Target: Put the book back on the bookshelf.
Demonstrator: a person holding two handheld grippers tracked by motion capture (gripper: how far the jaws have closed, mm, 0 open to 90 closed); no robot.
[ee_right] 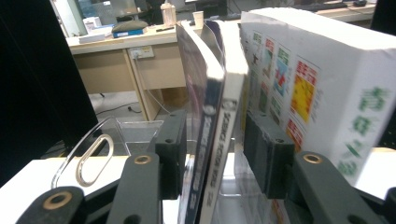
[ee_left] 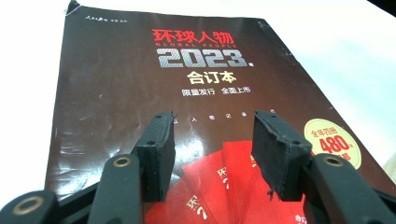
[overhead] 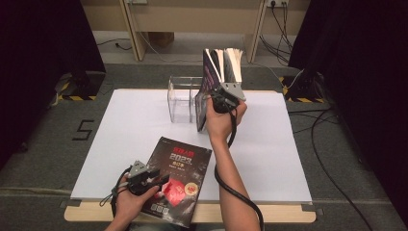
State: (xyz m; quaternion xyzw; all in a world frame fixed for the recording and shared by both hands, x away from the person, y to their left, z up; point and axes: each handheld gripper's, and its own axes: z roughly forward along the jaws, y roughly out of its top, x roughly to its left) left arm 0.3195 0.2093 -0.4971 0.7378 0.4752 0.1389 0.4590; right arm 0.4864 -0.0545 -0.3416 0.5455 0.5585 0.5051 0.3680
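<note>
Two hand-held grippers: one at work far on the worktop (overhead: 120, 125), one waiting near the front edge.
Right hand-held gripper (overhead: 226, 94): at the upright books (overhead: 222, 67) standing in the clear holder (overhead: 182, 98); in the right gripper view its jaws stand either side of two dark-and-white spines (ee_right: 212, 121), gaps showing on both sides, so released, not clamping.
White book (ee_right: 322, 84): upright just outside that gripper's right jaw.
Left hand-held gripper (overhead: 161, 180): jaws apart, released, resting over the lower part of the magazine (overhead: 178, 185).
Magazine: flat on the worktop at the near edge, dark cover up, its bottom end hanging slightly past the front edge.
Long axis: runs near to far, leaning a little right at the far end.
Key relation: the magazine lies directly under and ahead of the left hand-held gripper, which is much the nearer one; the holder lies far and to the right of it.
</note>
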